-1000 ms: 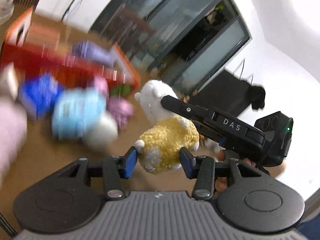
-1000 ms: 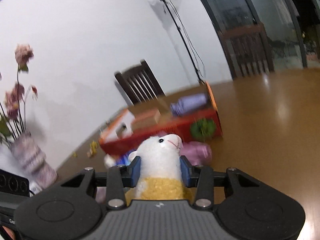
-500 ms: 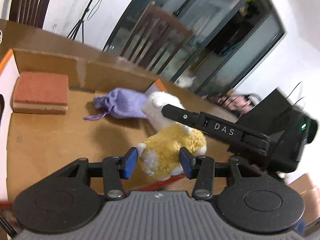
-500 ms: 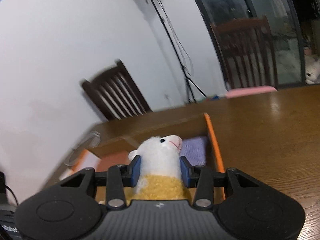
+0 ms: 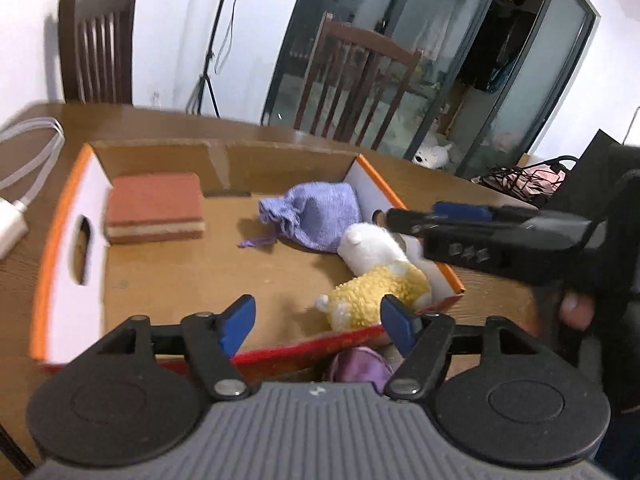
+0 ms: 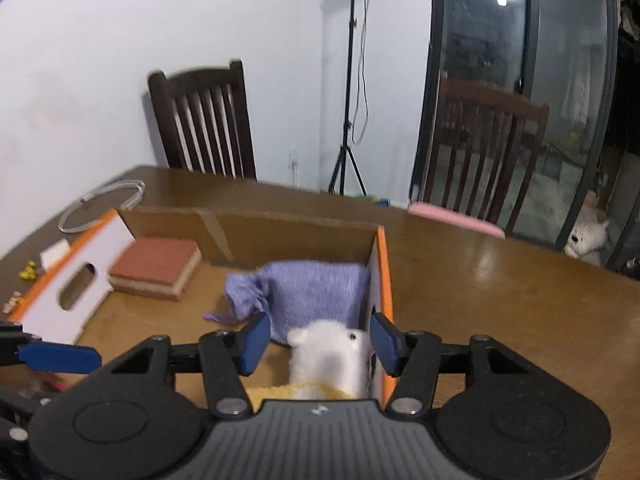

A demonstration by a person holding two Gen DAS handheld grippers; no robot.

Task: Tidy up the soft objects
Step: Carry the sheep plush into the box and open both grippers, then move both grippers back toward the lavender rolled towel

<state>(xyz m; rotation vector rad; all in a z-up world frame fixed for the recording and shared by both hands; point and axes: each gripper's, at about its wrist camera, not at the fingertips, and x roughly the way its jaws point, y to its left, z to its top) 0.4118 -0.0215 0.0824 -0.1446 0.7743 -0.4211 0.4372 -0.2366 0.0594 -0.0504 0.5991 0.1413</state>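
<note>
Left wrist view: my left hand-held gripper (image 5: 318, 322) is spreading its jaws, nothing pinched between them, above the near red wall of the cardboard box (image 5: 180, 276). The plush lamb (image 5: 376, 276) lies inside, in the right near corner against the orange-edged wall, just beside the purple drawstring pouch (image 5: 316, 216); a layered sponge block (image 5: 154, 208) sits well apart at the far left. I judge the lamb could roll or snag on my right hand-held gripper (image 5: 384, 218), which hovers close to its head. A purple soft thing (image 5: 360, 366) outside the box is half hidden by the gripper body.

Right wrist view: the right hand-held gripper (image 6: 320, 344) is also opening, pads clear of the lamb's head (image 6: 328, 350). Its body is cut off below, and motion blur softens the pouch (image 6: 308, 292). A careless withdrawal could knock the box wall (image 6: 384, 280) on the worktop (image 6: 500, 300).
</note>
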